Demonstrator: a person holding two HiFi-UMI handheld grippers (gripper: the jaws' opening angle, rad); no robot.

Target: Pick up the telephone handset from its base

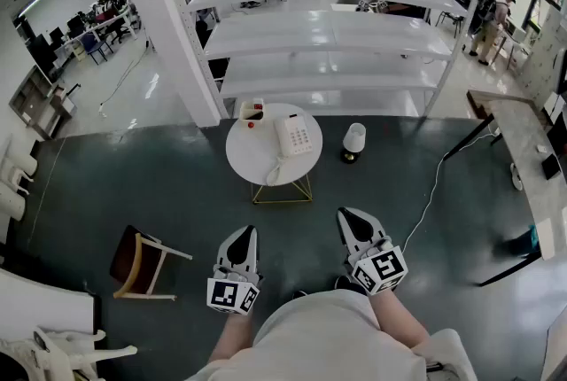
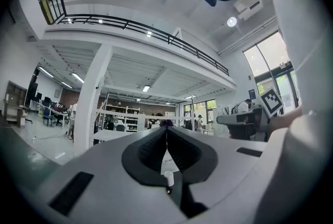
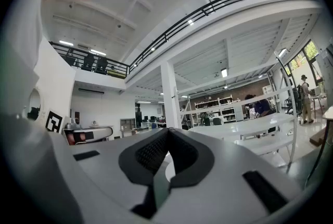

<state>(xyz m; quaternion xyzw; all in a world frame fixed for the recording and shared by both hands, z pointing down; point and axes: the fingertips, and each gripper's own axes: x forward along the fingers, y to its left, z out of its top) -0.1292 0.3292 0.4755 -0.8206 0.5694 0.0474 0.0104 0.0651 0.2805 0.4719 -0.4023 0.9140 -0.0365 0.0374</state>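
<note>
A white telephone (image 1: 293, 136) with its handset on the base sits on a small round white table (image 1: 252, 163) ahead of me in the head view; a cord runs off its near side. My left gripper (image 1: 245, 233) and right gripper (image 1: 346, 216) are held level well short of the table, both shut with nothing between the jaws. In the left gripper view the left gripper (image 2: 166, 128) has its tips meeting. The right gripper view shows the right gripper (image 3: 168, 131) with tips together too. Neither gripper view shows the telephone.
A red-and-white box (image 1: 252, 112) sits on the table's far left. A small lamp (image 1: 353, 142) stands on the floor right of the table. A wooden chair (image 1: 142, 264) is at my left, white shelving (image 1: 328, 34) beyond, a desk (image 1: 523, 149) at right with a cable (image 1: 434, 184).
</note>
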